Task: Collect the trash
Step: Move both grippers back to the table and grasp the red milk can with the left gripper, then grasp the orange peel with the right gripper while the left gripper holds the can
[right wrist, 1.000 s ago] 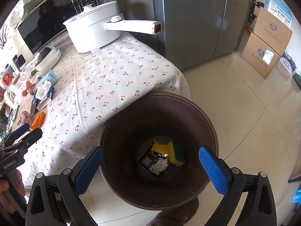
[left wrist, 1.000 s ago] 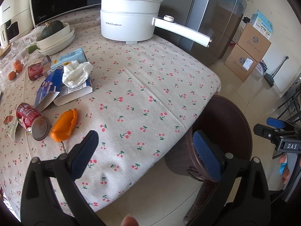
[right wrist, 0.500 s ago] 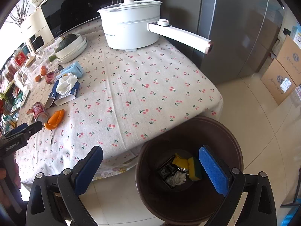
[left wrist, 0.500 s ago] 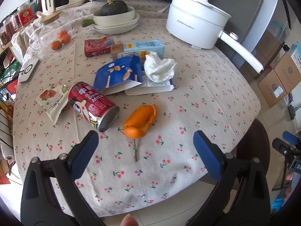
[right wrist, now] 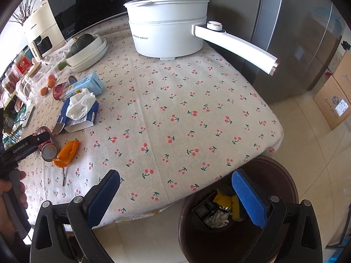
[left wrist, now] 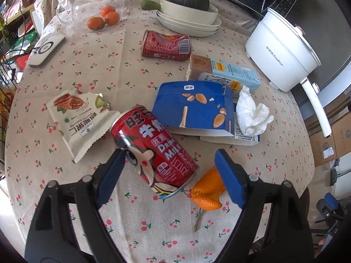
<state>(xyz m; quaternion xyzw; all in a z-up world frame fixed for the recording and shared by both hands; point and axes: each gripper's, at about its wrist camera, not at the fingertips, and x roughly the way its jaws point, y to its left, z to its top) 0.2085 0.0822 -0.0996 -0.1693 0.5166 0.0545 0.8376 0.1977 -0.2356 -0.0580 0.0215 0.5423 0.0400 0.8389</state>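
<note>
My left gripper (left wrist: 170,175) is open, its jaws on either side of a red milk can (left wrist: 153,151) lying on the cherry tablecloth, not closed on it. An orange peel (left wrist: 207,189) lies just right of the can. A snack wrapper (left wrist: 81,118), a blue almond box (left wrist: 193,107), a crumpled tissue (left wrist: 252,114), a milk carton (left wrist: 226,74) and a second red can (left wrist: 166,46) lie beyond. My right gripper (right wrist: 175,195) is open and empty above the table's edge, beside the brown trash bin (right wrist: 283,188), which holds some trash.
A white electric pot (right wrist: 169,32) with a long handle (right wrist: 237,46) stands at the table's far side. Stacked white dishes with a squash (left wrist: 188,8), tangerines (left wrist: 103,19), a glass jar and a white remote (left wrist: 47,50) sit further back. Cardboard boxes (right wrist: 333,105) stand on the floor.
My left gripper has swung from the table's edge to the trash pile and come down around the red can. My right gripper has pulled back from over the bin toward the table.
</note>
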